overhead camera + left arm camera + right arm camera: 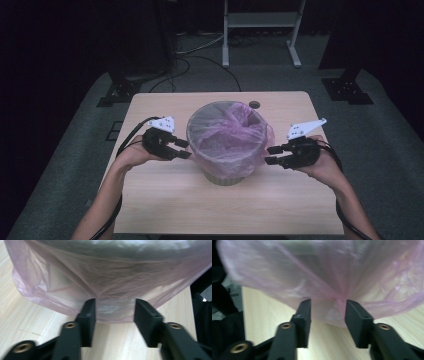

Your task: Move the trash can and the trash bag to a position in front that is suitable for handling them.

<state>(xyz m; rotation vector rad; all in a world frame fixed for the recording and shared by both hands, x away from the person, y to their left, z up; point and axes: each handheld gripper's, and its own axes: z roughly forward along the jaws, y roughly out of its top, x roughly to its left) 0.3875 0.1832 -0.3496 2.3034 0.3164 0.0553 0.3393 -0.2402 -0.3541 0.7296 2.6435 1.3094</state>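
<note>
Pink bag (227,132) between 2 parted hand-held grippers, left hand-held gripper (183,149), right hand-held gripper (272,155).

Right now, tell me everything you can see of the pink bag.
The bag is thin, see-through pink plastic, wrinkled, lining a round bin mid-table. Its edge is folded over the rim and hangs loosely down the outside. Both grippers, left and right, flank it with jaws open at its hanging edge, not gripping it.
</note>
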